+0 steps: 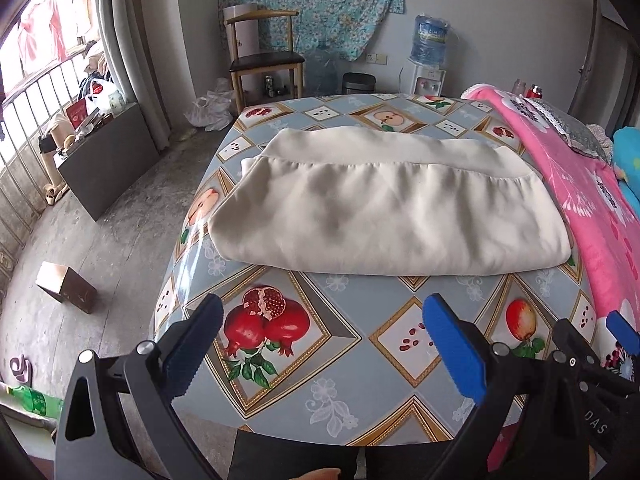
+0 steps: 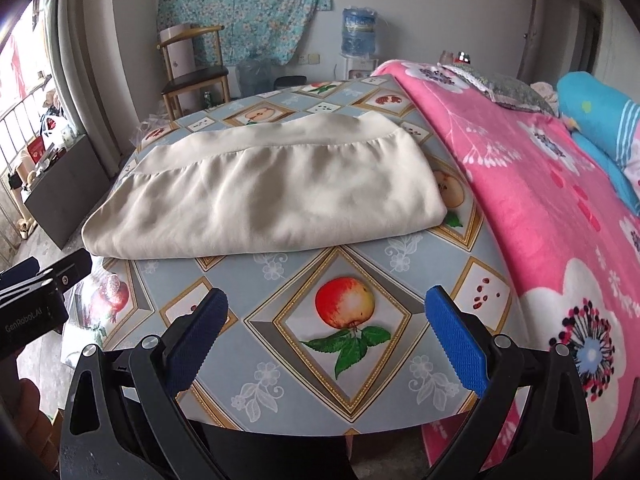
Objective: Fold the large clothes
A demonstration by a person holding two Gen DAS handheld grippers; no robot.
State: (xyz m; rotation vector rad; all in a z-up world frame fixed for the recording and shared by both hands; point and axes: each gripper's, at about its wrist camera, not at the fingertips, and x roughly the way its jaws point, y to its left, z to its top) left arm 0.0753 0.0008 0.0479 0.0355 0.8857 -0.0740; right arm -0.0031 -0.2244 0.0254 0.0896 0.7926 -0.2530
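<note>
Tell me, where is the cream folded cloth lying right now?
The cream folded cloth lies mid-table on the fruit-patterned tablecloth, left of the pink floral blanket, beyond both open grippers.

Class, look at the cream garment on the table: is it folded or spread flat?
Folded. The cream satin garment lies as a compact layered rectangle on the fruit-patterned tablecloth, with a doubled edge nearest the cameras. Neither tongs touch it.

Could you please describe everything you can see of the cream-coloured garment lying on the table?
The cream garment is a soft, smooth-looking fabric folded into a broad, roughly rectangular bundle. A flat band with a gathered seam runs along its far side. It lies flat on the fruit-patterned tablecloth, its right end near the pink blanket. Neither gripper touches it.
</note>
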